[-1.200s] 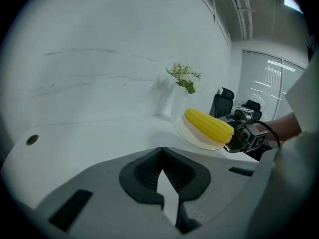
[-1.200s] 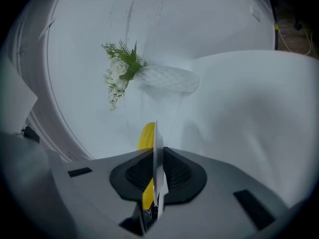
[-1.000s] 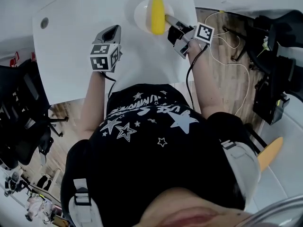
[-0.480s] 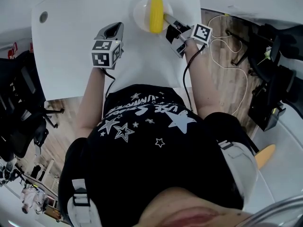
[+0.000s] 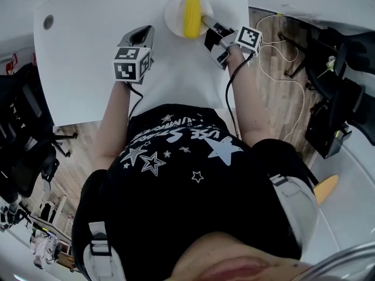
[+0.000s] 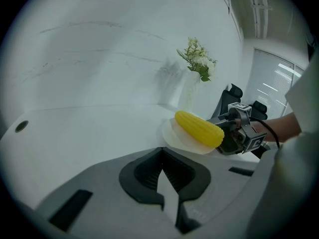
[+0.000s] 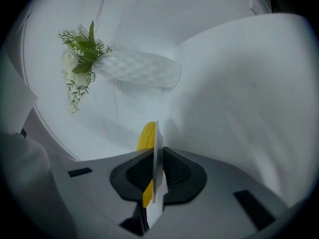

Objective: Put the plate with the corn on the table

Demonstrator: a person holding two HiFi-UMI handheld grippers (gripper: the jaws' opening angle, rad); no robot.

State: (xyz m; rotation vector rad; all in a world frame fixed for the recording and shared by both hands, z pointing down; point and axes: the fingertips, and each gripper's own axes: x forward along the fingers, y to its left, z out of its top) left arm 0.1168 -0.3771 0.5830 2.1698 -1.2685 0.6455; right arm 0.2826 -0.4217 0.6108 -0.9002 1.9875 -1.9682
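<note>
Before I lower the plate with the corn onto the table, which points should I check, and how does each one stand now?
1. Right tongs grip the plate rim: ok, shut on its edge.
2. Corn lies on the plate: ok.
3. Left tongs out of the way: ok, shut, empty, left of the plate.
4. Vase apart from the plate: ok, it stands beyond it.
5. Plate touching the table: cannot tell.

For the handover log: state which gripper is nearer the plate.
Right. The right gripper clamps the plate by its rim in its jaws; the left gripper sits apart, off to the plate's left.
</note>
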